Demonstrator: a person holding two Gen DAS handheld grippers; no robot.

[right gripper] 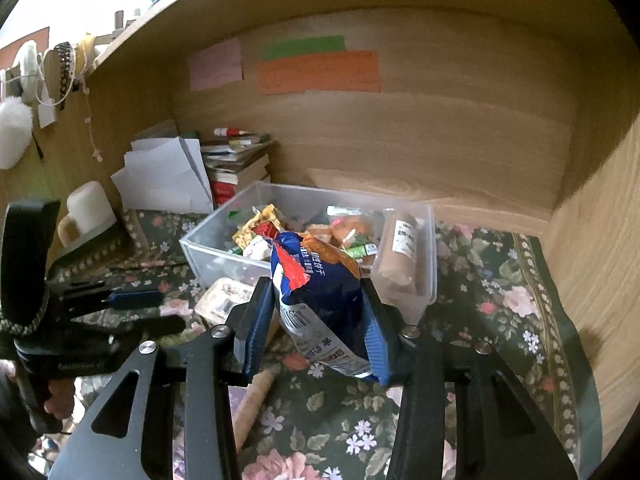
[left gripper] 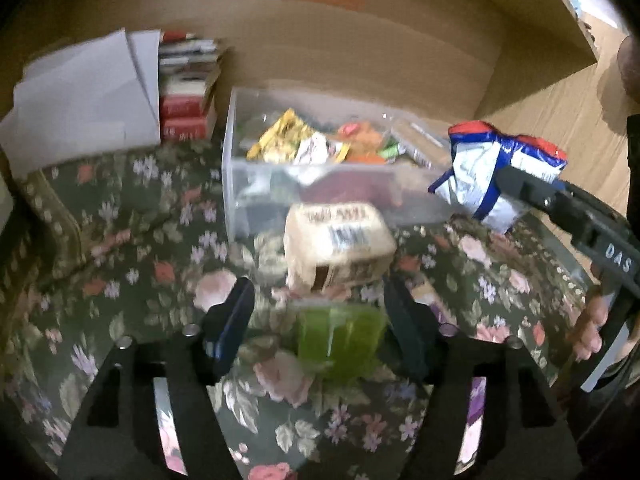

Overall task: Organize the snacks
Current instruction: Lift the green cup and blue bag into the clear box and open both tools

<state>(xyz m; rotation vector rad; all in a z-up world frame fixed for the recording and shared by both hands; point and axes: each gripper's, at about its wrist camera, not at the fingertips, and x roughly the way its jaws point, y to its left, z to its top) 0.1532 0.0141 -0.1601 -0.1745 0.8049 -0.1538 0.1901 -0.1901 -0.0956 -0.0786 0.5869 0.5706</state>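
A clear plastic bin [left gripper: 240, 160] [right gripper: 216, 254] holds several snack packets. My right gripper [right gripper: 316, 320] is shut on a blue, red and white snack bag [right gripper: 320, 292], held above the cloth just in front of the bin; the bag also shows in the left wrist view [left gripper: 480, 168] at the bin's right end. My left gripper [left gripper: 320, 316] is open and empty above the floral cloth. A green packet [left gripper: 340, 336] lies between its fingers, and a beige snack pack [left gripper: 340, 240] [right gripper: 224, 296] lies just beyond it, in front of the bin.
A floral cloth [left gripper: 132, 240] covers the desk. White papers [left gripper: 80, 104] and a stack of books [left gripper: 188, 92] stand at the back left. Wooden walls [right gripper: 440, 128] close in the back and right. A white mug [right gripper: 86, 208] sits at the left.
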